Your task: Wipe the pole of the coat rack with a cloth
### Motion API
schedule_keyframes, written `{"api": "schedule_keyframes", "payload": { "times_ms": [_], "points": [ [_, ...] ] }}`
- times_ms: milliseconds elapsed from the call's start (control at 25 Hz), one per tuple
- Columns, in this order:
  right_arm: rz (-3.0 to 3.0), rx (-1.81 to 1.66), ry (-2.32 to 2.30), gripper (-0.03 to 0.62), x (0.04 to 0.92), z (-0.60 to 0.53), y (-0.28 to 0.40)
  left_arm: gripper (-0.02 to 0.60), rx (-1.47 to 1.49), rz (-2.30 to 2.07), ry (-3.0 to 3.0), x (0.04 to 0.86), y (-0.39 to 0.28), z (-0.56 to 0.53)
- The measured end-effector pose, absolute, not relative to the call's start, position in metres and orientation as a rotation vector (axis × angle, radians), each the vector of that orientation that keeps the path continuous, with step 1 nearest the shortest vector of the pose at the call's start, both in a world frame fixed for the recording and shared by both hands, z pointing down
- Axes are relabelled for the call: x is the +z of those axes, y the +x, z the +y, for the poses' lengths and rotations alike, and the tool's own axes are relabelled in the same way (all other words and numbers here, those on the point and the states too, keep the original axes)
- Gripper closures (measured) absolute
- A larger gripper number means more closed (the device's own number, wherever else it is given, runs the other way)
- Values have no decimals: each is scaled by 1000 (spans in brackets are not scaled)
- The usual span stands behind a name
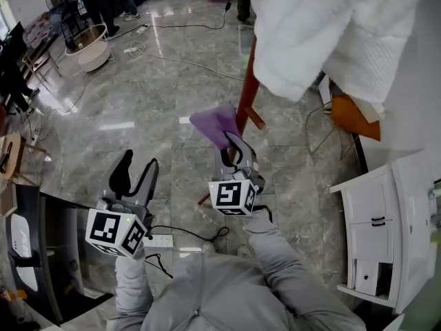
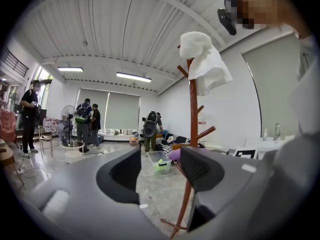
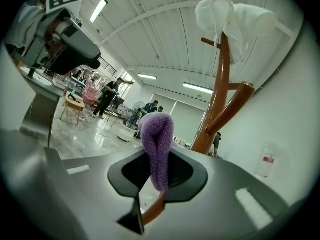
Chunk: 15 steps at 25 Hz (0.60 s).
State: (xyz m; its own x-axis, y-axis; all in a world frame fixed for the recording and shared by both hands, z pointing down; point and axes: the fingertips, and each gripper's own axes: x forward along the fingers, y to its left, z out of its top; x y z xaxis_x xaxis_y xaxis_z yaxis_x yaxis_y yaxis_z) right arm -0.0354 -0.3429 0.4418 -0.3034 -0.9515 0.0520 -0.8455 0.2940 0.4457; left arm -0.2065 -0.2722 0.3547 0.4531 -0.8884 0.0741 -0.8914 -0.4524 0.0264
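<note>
Head view: the right gripper (image 1: 231, 142) is up at the pole (image 1: 247, 92) of the coat rack (image 1: 255, 119). A purple cloth (image 1: 215, 124) pokes out of its tip, right beside the pole. Can't tell from above if they touch.
Right jaws: clamped on the folded cloth, dead obvious in the right gripper view.
Left jaws: spread wide, nothing in them. The left gripper (image 1: 139, 164) hangs low, well off to the side.
Pole: upright, long axis straight up from the floor (image 1: 172, 81), just ahead and right of the cloth. The right gripper is way nearer.
Next move (my guess): nudge the cloth sideways onto the pole, then slide along it.
Left gripper view only: the whole rack side-on, feet up to the white towel (image 2: 202, 59) on top.
Right gripper view only: a gap between cloth and pole, I reckon.
</note>
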Motion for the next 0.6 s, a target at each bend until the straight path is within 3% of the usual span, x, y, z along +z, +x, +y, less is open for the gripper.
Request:
{"api": "schedule_keyframes", "payload": {
  "times_ms": [600],
  "points": [
    [-2435, -486, 1511, 540, 429, -326, -84, 314, 73, -1667, 2587, 352, -214, -259]
  ]
}}
